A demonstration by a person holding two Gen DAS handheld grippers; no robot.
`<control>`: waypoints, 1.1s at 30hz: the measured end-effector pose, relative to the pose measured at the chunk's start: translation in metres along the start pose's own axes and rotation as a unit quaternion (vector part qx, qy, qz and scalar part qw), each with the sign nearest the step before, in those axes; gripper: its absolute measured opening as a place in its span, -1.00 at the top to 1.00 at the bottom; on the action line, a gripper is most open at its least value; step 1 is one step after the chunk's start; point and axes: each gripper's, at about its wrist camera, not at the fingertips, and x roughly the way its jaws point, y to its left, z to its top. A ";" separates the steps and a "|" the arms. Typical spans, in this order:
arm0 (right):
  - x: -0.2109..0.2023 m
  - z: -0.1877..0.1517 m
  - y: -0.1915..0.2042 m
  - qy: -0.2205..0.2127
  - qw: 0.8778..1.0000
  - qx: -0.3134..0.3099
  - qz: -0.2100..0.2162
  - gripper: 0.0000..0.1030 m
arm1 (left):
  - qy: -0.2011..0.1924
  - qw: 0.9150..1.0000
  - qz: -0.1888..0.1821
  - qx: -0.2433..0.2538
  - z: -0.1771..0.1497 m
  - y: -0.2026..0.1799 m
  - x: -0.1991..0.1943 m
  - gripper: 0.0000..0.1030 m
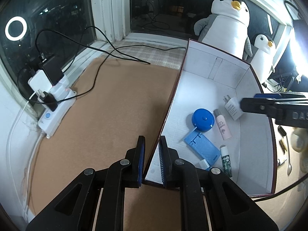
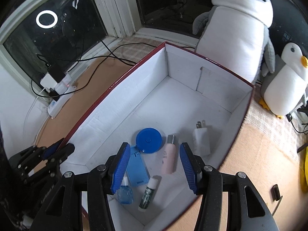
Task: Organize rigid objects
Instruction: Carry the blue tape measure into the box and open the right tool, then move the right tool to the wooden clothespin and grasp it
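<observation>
A white-lined box with a dark red rim holds a blue round tape measure, a blue flat holder, a pink bottle, a white plug adapter, a green-white tube and a small blue bottle. My left gripper straddles the box's near-left wall, its fingers close on either side of it. My right gripper is open and empty above the box's contents; it also shows in the left wrist view.
A white power strip with chargers and black cables lies by the window at left. Two plush penguins stand behind the box. A spoon and small items lie right of the box on the brown mat.
</observation>
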 end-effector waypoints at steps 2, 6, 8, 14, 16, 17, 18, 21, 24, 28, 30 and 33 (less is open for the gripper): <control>-0.006 -0.004 -0.004 -0.002 1.000 0.001 0.000 0.04 | 0.001 1.000 0.001 0.001 0.000 0.000 0.000 0.75; -0.017 -0.015 -0.014 -0.009 1.000 0.007 0.003 0.04 | 0.002 1.000 0.005 0.002 0.001 -0.002 0.001 0.75; -0.025 -0.022 -0.020 -0.014 1.000 0.010 0.004 0.04 | 0.002 1.000 0.007 0.004 0.001 -0.003 0.001 0.75; -0.041 -0.047 -0.045 -0.021 0.999 0.025 -0.007 0.04 | 0.005 1.000 0.015 0.009 0.003 -0.005 0.002 0.75; -0.046 -0.055 -0.057 -0.022 0.999 0.039 -0.008 0.04 | 0.005 1.000 0.016 0.009 0.003 -0.005 0.003 0.75; -0.048 -0.060 -0.064 -0.024 0.998 0.049 -0.010 0.04 | 0.006 1.000 0.016 0.008 0.004 -0.005 0.003 0.75; -0.050 -0.064 -0.068 -0.024 0.998 0.055 -0.011 0.04 | 0.006 1.000 0.016 0.009 0.004 -0.005 0.003 0.75; -0.054 -0.080 -0.086 -0.024 0.997 0.074 -0.016 0.04 | 0.006 1.000 0.018 0.009 0.004 -0.005 0.004 0.75; -0.057 -0.097 -0.101 -0.021 0.996 0.086 -0.024 0.04 | 0.006 1.000 0.021 0.012 0.005 -0.006 0.005 0.75; -0.058 -0.121 -0.122 -0.011 0.994 0.100 -0.040 0.04 | 0.006 1.000 0.024 0.015 0.006 -0.007 0.006 0.75; -0.058 -0.134 -0.133 -0.005 0.992 0.112 -0.049 0.04 | 0.007 1.000 0.025 0.015 0.006 -0.007 0.007 0.74; -0.061 -0.151 -0.151 0.003 0.990 0.129 -0.061 0.04 | 0.008 1.000 0.026 0.015 0.007 -0.008 0.007 0.74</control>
